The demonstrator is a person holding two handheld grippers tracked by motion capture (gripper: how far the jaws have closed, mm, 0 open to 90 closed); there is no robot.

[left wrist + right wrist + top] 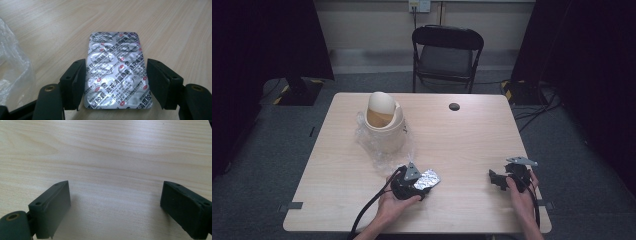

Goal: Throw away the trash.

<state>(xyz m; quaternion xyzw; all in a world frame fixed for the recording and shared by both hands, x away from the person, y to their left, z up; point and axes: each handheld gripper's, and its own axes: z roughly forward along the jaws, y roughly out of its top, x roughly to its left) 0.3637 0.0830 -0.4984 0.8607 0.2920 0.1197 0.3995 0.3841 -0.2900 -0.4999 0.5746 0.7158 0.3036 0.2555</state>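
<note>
the left gripper (116,82) has its jaws spread around a shiny pill pack (116,72) on the bench (472,135), not pinching yet. the right gripper (115,207) waits, jaws spread, holding nothing.

Blister pack (116,72) on table (472,135) between left tongs (116,82); bin (384,122) behind.

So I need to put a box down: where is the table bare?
Free: the table between the black disc, the right gripper and the foil pack; also the front left corner. Crowded: the bin on its crinkled plastic, and the left gripper around the pack.
</note>
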